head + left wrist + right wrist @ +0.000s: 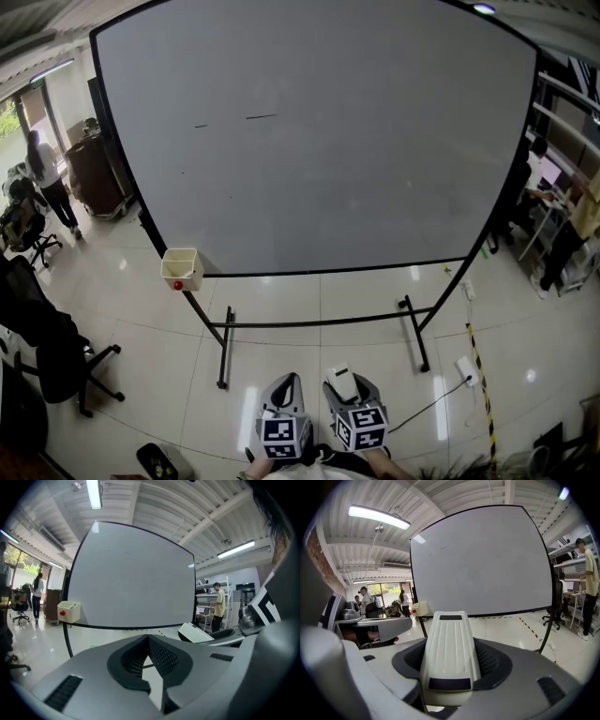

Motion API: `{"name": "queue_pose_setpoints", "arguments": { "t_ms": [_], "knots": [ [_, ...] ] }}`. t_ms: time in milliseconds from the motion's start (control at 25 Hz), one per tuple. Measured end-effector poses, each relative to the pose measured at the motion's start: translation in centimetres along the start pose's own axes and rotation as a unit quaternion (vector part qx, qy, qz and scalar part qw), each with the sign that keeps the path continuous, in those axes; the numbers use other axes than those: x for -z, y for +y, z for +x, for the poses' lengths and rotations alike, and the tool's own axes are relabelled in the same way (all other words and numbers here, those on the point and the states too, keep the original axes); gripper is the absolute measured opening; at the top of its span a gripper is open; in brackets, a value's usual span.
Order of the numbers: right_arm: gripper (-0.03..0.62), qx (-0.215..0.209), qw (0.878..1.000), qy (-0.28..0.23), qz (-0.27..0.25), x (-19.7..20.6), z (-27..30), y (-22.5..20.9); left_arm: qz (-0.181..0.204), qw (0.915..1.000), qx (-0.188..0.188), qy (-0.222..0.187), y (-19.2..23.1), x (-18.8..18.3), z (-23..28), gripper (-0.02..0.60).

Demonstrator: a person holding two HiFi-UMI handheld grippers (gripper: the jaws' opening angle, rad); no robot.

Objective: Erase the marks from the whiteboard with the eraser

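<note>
The big whiteboard (pixel 319 141) stands on its frame ahead of me. Two short dark strokes (pixel 261 116) and a tiny speck mark its upper left. Both grippers are held low and close to me, well short of the board. My right gripper (pixel 345 386) is shut on a white ribbed eraser (pixel 339 377). In the right gripper view the eraser (pixel 450 653) fills the gap between the jaws and points at the whiteboard (pixel 483 564). My left gripper (pixel 284 394) is shut with nothing in it. In the left gripper view its tips (pixel 148 637) touch in front of the whiteboard (pixel 131 583).
A cream box with a red button (pixel 181 268) hangs at the board's lower left corner. The stand's feet (pixel 223 380) reach toward me on the tiled floor. Office chairs (pixel 56 356) and people stand at the left. At the right are shelves, a floor cable (pixel 441 398) and striped tape (pixel 479 375).
</note>
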State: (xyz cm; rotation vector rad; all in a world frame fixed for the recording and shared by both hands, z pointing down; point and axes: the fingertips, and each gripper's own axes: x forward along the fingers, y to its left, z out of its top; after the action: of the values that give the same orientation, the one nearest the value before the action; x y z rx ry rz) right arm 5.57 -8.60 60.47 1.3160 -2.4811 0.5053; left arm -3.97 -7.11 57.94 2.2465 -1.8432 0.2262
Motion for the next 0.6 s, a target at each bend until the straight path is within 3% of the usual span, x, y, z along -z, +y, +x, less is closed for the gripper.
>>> {"name": "queue_pose_setpoints", "arguments": {
  "t_ms": [200, 600],
  "knots": [
    [0.273, -0.017, 1.0, 0.01, -0.016, 2.4, -2.3, 2.1, -0.017, 0.9998, -0.003, 0.007, -1.6, 1.4, -3.1, -0.021],
    [0.275, -0.016, 1.0, 0.005, -0.016, 1.5, -3.2, 3.7, -0.011, 0.9999, 0.009, -0.004, -1.3, 0.1, -3.9, -0.021]
  ]
}}
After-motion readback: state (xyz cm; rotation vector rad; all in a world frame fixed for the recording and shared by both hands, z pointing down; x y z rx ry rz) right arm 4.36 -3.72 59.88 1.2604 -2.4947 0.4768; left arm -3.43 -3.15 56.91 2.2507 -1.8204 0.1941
